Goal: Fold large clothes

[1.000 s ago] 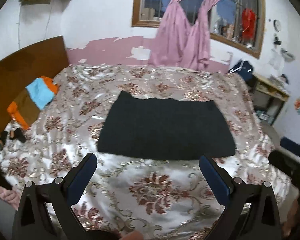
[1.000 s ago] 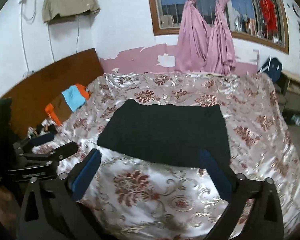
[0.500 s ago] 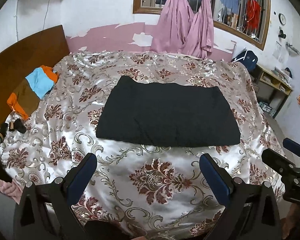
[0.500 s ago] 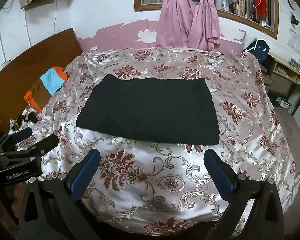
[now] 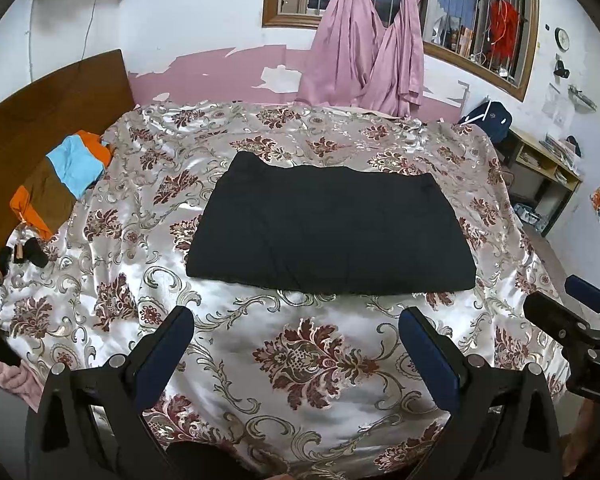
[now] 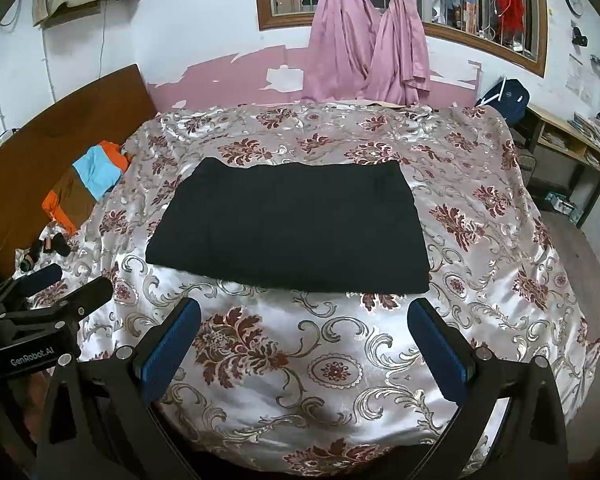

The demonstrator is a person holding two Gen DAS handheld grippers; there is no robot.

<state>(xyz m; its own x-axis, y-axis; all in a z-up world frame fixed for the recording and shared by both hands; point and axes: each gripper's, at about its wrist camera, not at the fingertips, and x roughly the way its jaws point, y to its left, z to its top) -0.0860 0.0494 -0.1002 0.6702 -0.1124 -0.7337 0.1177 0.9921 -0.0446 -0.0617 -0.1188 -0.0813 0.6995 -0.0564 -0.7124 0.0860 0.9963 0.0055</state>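
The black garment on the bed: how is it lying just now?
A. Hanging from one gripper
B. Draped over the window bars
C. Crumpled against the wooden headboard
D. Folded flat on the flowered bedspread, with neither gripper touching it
D: the black garment lies flat on the bedspread, and the left gripper and right gripper are both open short of it.

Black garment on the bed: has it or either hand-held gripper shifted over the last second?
Both views have drawn back and higher, so more of the bedspread shows in front of the left hand-held gripper and the right hand-held gripper. Nothing was grasped or released; both are open and empty. The black garment lies folded flat in the same spot, and the colourful clothes by the headboard are unchanged.
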